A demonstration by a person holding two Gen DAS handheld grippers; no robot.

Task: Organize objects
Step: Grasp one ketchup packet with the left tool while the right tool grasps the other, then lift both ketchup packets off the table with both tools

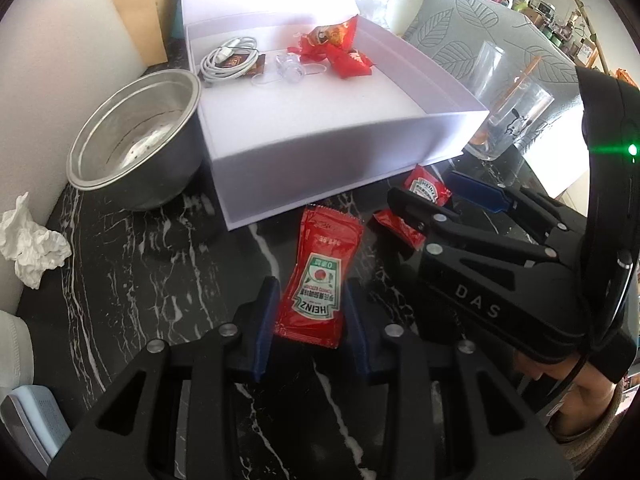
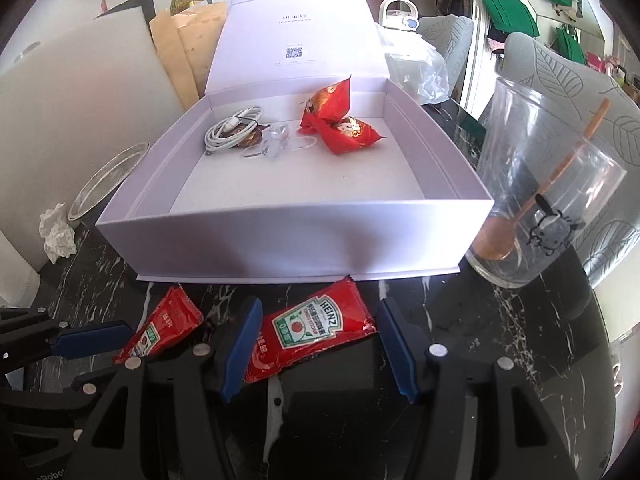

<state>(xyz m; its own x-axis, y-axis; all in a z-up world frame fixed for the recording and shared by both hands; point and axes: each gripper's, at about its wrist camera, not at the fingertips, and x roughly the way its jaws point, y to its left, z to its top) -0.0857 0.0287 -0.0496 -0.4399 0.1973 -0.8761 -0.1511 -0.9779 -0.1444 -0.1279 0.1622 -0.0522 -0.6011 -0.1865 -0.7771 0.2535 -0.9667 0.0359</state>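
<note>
Two red Heinz ketchup packets lie on the black marble table in front of an open white box (image 1: 320, 168) (image 2: 280, 240). My left gripper (image 1: 312, 320) is open, its blue fingers either side of one packet (image 1: 320, 280), which also shows at the left of the right wrist view (image 2: 160, 328). My right gripper (image 2: 318, 344) is open, its fingers either side of the other packet (image 2: 312, 328), which shows partly hidden behind that gripper in the left wrist view (image 1: 426, 188). The box holds red snack bags (image 2: 336, 120), a white cable (image 2: 232, 128) and a clear plastic piece (image 2: 276, 140).
A metal bowl (image 1: 136, 144) stands left of the box, with crumpled tissue (image 1: 32, 244) nearer the left edge. A glass jar (image 2: 548, 200) with a wooden spoon (image 2: 520, 220) stands right of the box. A white board (image 2: 80, 100) leans at the left.
</note>
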